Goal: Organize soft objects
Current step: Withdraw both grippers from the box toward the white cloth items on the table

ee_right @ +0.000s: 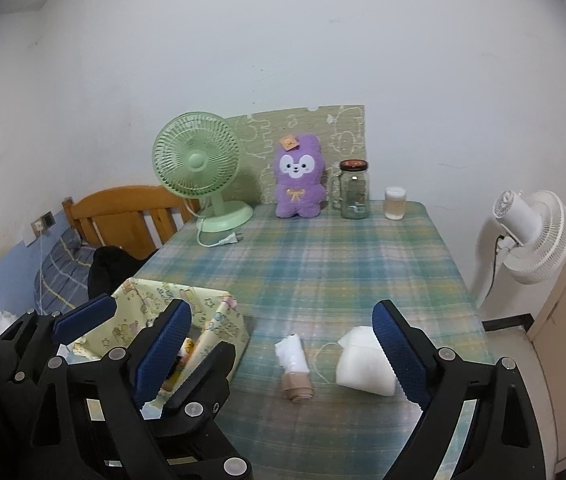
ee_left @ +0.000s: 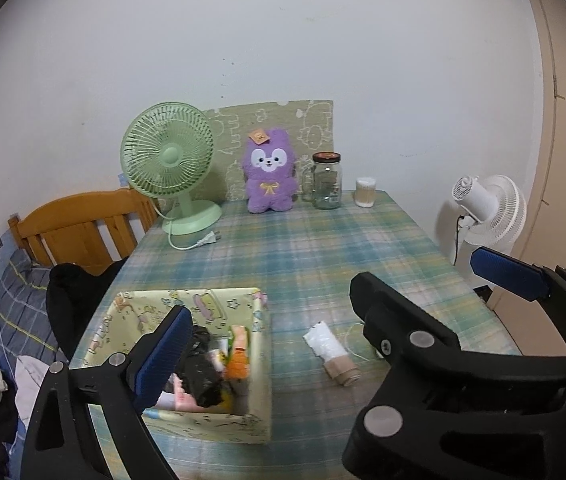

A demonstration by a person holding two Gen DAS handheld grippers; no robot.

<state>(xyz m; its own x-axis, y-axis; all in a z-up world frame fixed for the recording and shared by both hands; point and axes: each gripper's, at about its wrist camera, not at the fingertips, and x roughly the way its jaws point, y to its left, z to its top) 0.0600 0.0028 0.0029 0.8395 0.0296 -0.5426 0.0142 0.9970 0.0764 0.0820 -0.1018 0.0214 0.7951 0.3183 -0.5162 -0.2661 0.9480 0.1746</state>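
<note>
Plaid table [ee_right: 323,264]: fabric box [ee_left: 259,360], rolled bandage [ee_right: 295,364], white mask [ee_right: 363,364].

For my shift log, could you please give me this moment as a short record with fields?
surface: table with plaid cloth
container: open fabric box at near left, already holding mixed items
loose soft items: rolled bandage and white face mask, lying apart on the cloth
back row: green fan, purple plush, glass jar, small cup
left tool: open, empty, over the box and bandage
right tool: open, empty, fingers either side of bandage and mask
off table: white fan at right
</note>
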